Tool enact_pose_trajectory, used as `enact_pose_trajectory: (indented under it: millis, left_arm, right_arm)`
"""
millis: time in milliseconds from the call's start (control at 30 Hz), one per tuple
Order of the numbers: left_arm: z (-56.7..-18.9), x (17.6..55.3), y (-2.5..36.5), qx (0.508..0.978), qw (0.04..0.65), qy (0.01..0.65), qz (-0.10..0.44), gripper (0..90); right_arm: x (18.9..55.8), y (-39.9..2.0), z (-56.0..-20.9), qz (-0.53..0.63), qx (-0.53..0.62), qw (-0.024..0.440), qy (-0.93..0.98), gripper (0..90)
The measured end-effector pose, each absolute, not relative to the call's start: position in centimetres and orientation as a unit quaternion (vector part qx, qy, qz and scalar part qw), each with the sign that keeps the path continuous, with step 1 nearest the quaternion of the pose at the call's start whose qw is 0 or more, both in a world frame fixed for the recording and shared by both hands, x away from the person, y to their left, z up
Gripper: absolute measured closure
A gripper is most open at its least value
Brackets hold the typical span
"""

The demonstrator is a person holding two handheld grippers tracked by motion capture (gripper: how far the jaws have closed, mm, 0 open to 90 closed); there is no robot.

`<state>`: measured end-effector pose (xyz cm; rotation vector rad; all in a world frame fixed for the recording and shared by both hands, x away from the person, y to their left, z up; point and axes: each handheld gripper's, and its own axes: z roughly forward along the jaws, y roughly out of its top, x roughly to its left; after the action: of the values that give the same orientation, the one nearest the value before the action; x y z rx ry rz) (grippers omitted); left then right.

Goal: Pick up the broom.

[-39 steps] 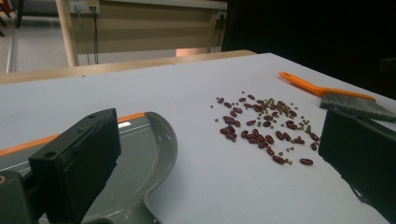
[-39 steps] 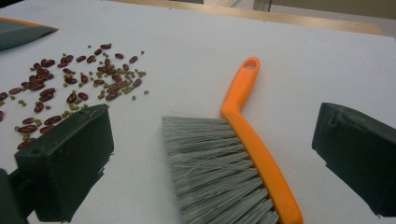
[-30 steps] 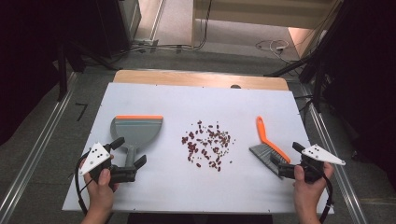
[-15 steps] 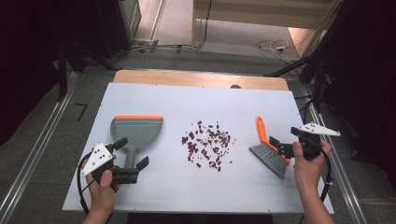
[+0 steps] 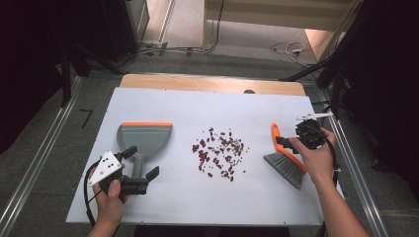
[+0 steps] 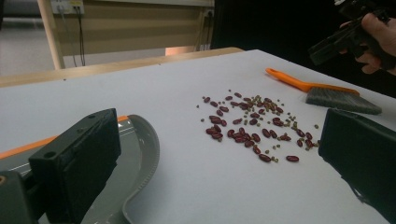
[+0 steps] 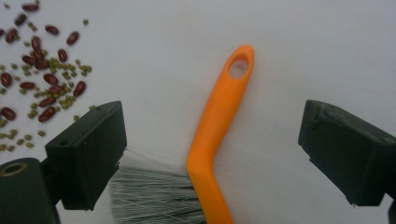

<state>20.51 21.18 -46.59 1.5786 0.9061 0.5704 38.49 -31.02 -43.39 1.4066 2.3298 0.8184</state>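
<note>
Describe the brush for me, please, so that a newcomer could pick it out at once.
Look at the white table, then right of the scattered beans in its middle. There lies the brush, beside the right hand-held gripper. Its bent orange handle and grey bristles set it apart from the grey dustpan opposite.

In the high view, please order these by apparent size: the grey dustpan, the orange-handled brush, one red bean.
1. Grey plastic dustpan with orange edge
2. Orange-handled brush with grey bristles, fairly close to the dustpan
3. Single dark red bean, far smallest
</note>
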Motion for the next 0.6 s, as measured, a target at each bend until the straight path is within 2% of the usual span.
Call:
enact_pose_trajectory:
  millis: [67, 100, 133, 233, 267, 367, 467, 600]
  left_arm:
    - [-46.7, 20.6, 21.1, 0.674, 0.579, 0.388, 0.243, 0.1]
    - [-46.7, 20.6, 21.1, 0.674, 0.579, 0.388, 0.243, 0.1]
    - [-46.7, 20.6, 21.1, 0.674, 0.58, 0.388, 0.243, 0.1]
    - [-46.7, 20.6, 21.0, 0.676, 0.578, 0.387, 0.242, 0.1]
    - [-46.7, 20.6, 21.0, 0.676, 0.578, 0.387, 0.242, 0.1]
    - [-46.7, 20.6, 21.0, 0.677, 0.578, 0.386, 0.242, 0.1]
    - [-46.7, 20.6, 21.0, 0.678, 0.577, 0.385, 0.242, 0.1]
    - [-46.7, 20.7, 20.9, 0.679, 0.578, 0.384, 0.24, 0.1]
  right_arm:
    - [38.8, -30.4, -43.8, 0.269, 0.48, 0.145, 0.822, 13.7]
    - [38.8, -30.4, -43.8, 0.269, 0.48, 0.145, 0.822, 13.7]
    - [39.0, -30.1, -44.1, 0.258, 0.486, 0.141, 0.823, 24.6]
    - [39.5, -30.0, -44.5, 0.245, 0.504, 0.117, 0.82, 35.0]
    - [39.5, -30.0, -44.5, 0.245, 0.504, 0.117, 0.82, 35.0]
    - [39.9, -29.8, -45.4, 0.203, 0.513, 0.107, 0.827, 45.0]
    - [40.0, -29.9, -45.9, 0.186, 0.521, 0.095, 0.828, 51.1]
    - [39.9, -29.8, -46.2, 0.181, 0.522, 0.082, 0.829, 53.8]
